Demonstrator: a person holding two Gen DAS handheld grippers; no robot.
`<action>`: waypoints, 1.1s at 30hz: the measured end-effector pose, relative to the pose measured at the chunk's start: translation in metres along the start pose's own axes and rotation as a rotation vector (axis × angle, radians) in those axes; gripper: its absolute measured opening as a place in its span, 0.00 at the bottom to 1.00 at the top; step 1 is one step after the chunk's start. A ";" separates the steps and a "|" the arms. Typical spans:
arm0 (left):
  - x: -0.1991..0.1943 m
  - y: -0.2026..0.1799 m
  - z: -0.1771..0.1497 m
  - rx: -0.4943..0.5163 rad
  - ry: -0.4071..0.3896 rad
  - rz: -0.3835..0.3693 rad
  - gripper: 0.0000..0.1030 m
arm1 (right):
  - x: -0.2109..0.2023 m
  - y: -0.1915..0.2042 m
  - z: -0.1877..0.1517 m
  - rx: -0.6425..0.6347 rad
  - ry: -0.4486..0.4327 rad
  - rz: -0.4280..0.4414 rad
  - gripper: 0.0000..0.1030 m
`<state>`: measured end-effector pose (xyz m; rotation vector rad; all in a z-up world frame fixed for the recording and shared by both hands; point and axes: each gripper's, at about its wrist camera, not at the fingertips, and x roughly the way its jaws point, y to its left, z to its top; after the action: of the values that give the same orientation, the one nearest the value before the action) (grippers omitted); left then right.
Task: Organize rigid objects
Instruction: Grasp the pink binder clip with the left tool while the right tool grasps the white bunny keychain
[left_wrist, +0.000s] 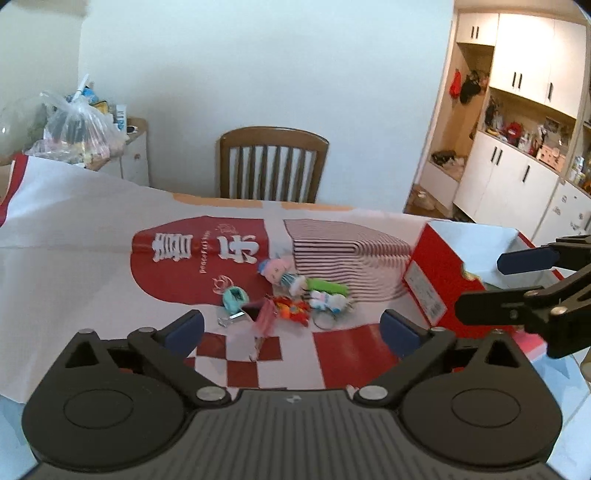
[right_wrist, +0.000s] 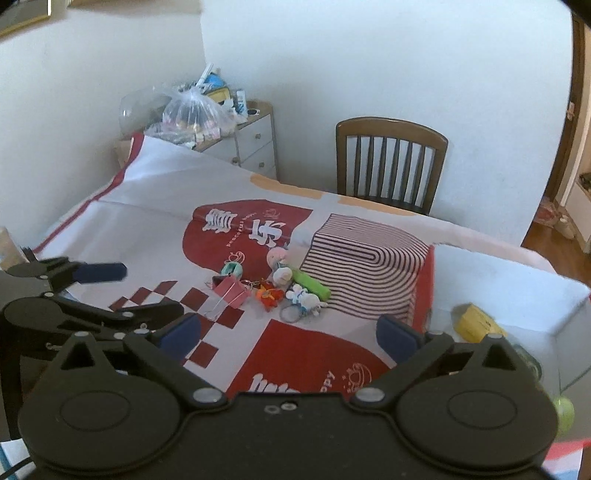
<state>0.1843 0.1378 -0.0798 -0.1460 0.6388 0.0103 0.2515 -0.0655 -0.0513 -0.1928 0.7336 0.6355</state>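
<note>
Both hand-held grippers hang above the near edge of a table draped in a white cloth with red printed panels (left_wrist: 92, 258). The left gripper (left_wrist: 291, 328) has its blue-padded jaws spread wide with nothing between them; the right gripper (right_wrist: 288, 332) is likewise spread wide and holds nothing. Each shows in the other's view: the right one juts in from the right edge of the left wrist picture, and the left one from the left edge of the right wrist picture.

The things to be sorted lie in a small cluster on the cloth, just beyond the fingertips of both grippers and touching none of them. At the left of the cluster sits a teal rounded keychain charm (right_wrist: 232, 269). Just near of it lies a pink metal binder clip (right_wrist: 231, 291) with its wire handles pointing toward the cameras. Right of the clip is a small red-and-orange figure (right_wrist: 269, 295), and right of that a white-and-blue toy on a metal key ring (right_wrist: 304, 299). Behind these lie a pink-headed little doll (right_wrist: 279, 258) and a bright green rounded bar (right_wrist: 312, 284) (details are too small to tell).

To the right of the cluster stands an open red cardboard box with a white inside (right_wrist: 424, 280); a yellow block (right_wrist: 476, 323) lies within it. At the far side of the table stands a brown wooden slat-back chair (left_wrist: 273, 166).
</note>
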 end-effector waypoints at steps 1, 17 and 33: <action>0.004 0.003 0.000 -0.008 0.006 0.001 0.99 | 0.005 0.001 0.001 -0.008 0.005 -0.003 0.99; 0.069 0.036 -0.001 -0.084 0.032 0.074 0.99 | 0.090 -0.001 0.006 0.019 0.126 -0.061 0.95; 0.116 0.047 -0.013 -0.067 0.058 0.092 0.98 | 0.152 -0.016 0.005 0.039 0.206 -0.097 0.70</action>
<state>0.2674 0.1786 -0.1652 -0.1824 0.7032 0.1163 0.3500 -0.0052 -0.1511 -0.2590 0.9290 0.5125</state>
